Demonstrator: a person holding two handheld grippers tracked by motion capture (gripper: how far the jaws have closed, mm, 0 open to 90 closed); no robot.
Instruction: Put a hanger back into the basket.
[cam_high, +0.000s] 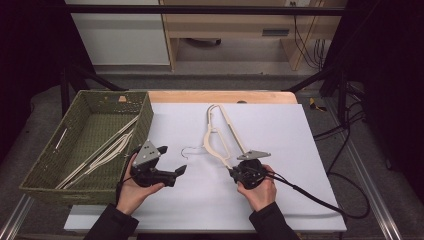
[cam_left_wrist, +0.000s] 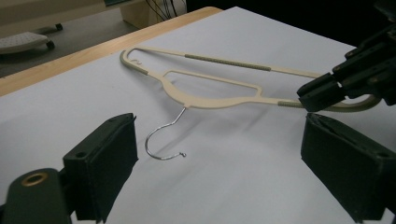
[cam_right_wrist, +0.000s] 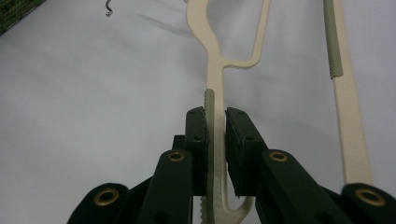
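A cream plastic hanger (cam_high: 218, 135) lies on the white sheet (cam_high: 280, 200) that covers the surface, its metal hook (cam_high: 184, 151) pointing toward the left gripper (cam_high: 172, 175). The right gripper (cam_high: 234, 172) has its jaws clamped on one end of the hanger, near the corner where the shoulder arm curves into the lower bar; in the right gripper view the two black pads (cam_right_wrist: 196, 135) press on the cream arm (cam_right_wrist: 215, 93) and its ribbed grey-green grip strip from either side. The left gripper rests in the person's left hand (cam_high: 131, 192) just to the left of the hook, with its jaws wide apart and nothing between them; in the left gripper view the hook (cam_left_wrist: 163, 140) sits on the sheet between the two open pads but farther off, touching neither. A woven green basket (cam_high: 45, 165) stands at the left edge of the surface, partly over the sheet, and holds more hangers (cam_high: 105, 152) of the same cream colour lying slantwise along its bottom. The wooden edge (cam_high: 220, 96) of the surface shows beyond the sheet.
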